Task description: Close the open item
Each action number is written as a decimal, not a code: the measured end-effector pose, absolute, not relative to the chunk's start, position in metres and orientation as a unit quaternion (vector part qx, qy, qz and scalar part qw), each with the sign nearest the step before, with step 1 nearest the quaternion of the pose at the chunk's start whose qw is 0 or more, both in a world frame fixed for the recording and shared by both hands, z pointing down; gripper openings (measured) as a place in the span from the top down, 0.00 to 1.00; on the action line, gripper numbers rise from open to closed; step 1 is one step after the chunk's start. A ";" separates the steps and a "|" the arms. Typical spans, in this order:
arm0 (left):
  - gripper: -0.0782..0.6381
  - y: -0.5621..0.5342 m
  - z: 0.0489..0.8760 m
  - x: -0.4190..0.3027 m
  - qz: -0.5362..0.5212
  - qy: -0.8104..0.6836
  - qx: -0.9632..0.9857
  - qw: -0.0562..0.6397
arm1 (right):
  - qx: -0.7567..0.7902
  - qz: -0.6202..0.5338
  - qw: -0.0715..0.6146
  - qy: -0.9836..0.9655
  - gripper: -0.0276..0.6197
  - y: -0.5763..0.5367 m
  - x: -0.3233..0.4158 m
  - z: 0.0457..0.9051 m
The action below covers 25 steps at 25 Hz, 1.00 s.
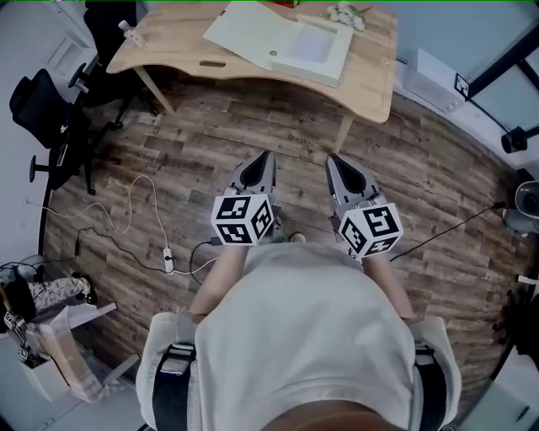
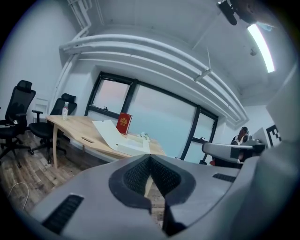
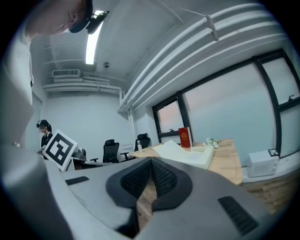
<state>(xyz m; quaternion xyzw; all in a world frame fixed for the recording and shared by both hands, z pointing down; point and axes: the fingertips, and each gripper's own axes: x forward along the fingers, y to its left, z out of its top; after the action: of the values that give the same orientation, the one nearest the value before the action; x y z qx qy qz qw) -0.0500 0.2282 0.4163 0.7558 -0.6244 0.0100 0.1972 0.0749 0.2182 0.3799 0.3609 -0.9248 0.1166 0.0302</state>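
A flat white box (image 1: 313, 49) lies open on the wooden table (image 1: 373, 80) at the top of the head view, its lid (image 1: 249, 32) folded back to the left. The box (image 2: 134, 143) is also in the left gripper view, and the right gripper view shows the box (image 3: 196, 155) too. Both grippers are held in front of the person, over the floor, well short of the table. My left gripper (image 1: 264, 156) (image 2: 150, 157) is shut with nothing in it. My right gripper (image 1: 332, 158) (image 3: 151, 162) is shut and empty as well.
A red book (image 2: 124, 124) stands behind the box, with small white flowers (image 1: 345, 14) beside it. A bottle (image 1: 128, 30) stands at the table's left end. Black office chairs (image 1: 46, 114) stand on the left. A cable and power strip (image 1: 168, 262) lie on the wood floor.
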 end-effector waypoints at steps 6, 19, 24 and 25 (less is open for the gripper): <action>0.86 0.223 0.418 -0.054 0.015 -0.628 0.751 0.201 | 0.349 0.111 0.030 -0.930 0.93 0.215 0.071 0.378; 0.86 0.179 0.424 -0.064 0.023 -0.617 0.759 0.209 | 0.352 0.114 0.041 -0.928 0.93 0.172 0.053 0.383; 0.86 0.154 0.423 -0.076 0.020 -0.619 0.756 0.212 | 0.357 0.112 0.046 -0.926 0.93 0.147 0.043 0.384; 0.86 0.148 0.424 -0.079 0.020 -0.620 0.755 0.214 | 0.357 0.112 0.048 -0.926 0.93 0.141 0.041 0.384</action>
<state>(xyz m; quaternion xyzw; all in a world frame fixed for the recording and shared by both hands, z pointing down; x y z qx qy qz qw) -0.0787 0.1482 0.4237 0.7548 -0.6199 0.0198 0.2136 0.0410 0.1412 0.3842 0.3574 -0.9260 0.1118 0.0477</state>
